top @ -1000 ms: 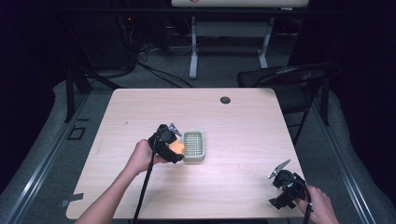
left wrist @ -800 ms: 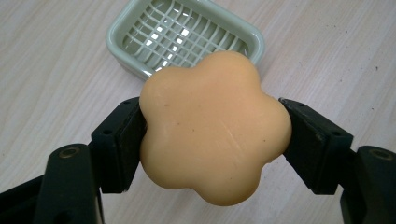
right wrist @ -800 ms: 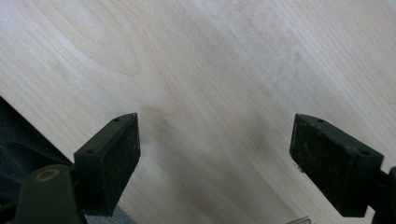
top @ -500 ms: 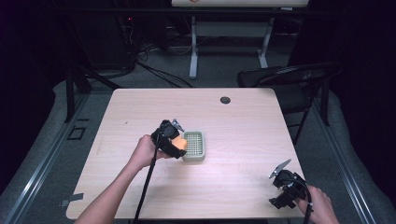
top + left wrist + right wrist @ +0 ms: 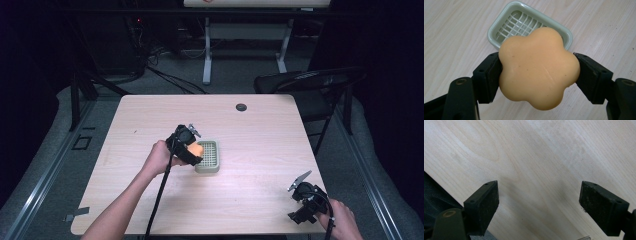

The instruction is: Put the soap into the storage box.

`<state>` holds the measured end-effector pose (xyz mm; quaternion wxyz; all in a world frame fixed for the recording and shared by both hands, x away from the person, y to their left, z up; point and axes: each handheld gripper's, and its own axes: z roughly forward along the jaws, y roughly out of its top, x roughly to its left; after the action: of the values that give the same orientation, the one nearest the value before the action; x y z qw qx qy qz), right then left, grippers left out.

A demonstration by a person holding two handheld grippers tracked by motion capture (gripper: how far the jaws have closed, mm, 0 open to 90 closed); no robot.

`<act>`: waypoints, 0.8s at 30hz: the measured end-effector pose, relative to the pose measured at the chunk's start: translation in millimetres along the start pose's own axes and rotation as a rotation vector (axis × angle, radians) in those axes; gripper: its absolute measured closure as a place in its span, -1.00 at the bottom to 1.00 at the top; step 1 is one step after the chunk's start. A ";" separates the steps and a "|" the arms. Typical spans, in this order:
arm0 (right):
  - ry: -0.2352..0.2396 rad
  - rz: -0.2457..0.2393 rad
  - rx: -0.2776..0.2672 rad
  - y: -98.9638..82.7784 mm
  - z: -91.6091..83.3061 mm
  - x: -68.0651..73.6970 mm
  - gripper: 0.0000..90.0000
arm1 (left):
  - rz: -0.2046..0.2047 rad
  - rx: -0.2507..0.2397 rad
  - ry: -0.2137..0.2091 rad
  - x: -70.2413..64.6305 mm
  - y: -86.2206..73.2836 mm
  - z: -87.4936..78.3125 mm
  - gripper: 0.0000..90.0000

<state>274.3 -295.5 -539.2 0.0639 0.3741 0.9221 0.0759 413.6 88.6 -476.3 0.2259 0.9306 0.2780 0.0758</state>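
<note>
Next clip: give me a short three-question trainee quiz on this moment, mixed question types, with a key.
1. True or false: the left gripper is shut on the flower-shaped orange soap.
2. Multiple choice: where is the green soap dish in the left gripper view? A. behind the soap, on the table B. between the right gripper's jaws C. on the chair
3. Short answer: how do the jaws of the right gripper stand, and what is between them?

Key:
1. True
2. A
3. Wide open; nothing but bare tabletop beneath
</note>
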 end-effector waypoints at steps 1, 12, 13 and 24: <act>0.000 0.000 -0.001 0.0 0.0 0.0 -0.65 | 0.001 0.000 -0.002 0.6 1.4 -0.1 -0.39; -0.005 0.009 -0.010 -0.5 -0.1 1.0 -0.65 | -0.002 -0.010 -0.005 3.4 11.2 5.2 -0.39; 0.002 0.001 -0.002 0.0 -0.3 0.4 -0.65 | 0.000 -0.008 -0.006 3.6 12.0 5.5 -0.39; 0.001 0.010 -0.007 -0.4 0.9 1.0 -0.65 | 0.005 0.008 -0.005 6.1 18.8 16.3 -0.39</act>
<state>273.5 -294.9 -540.2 0.0645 0.3783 0.9200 0.0797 432.2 71.8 -482.0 0.2226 0.9323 0.2755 0.0729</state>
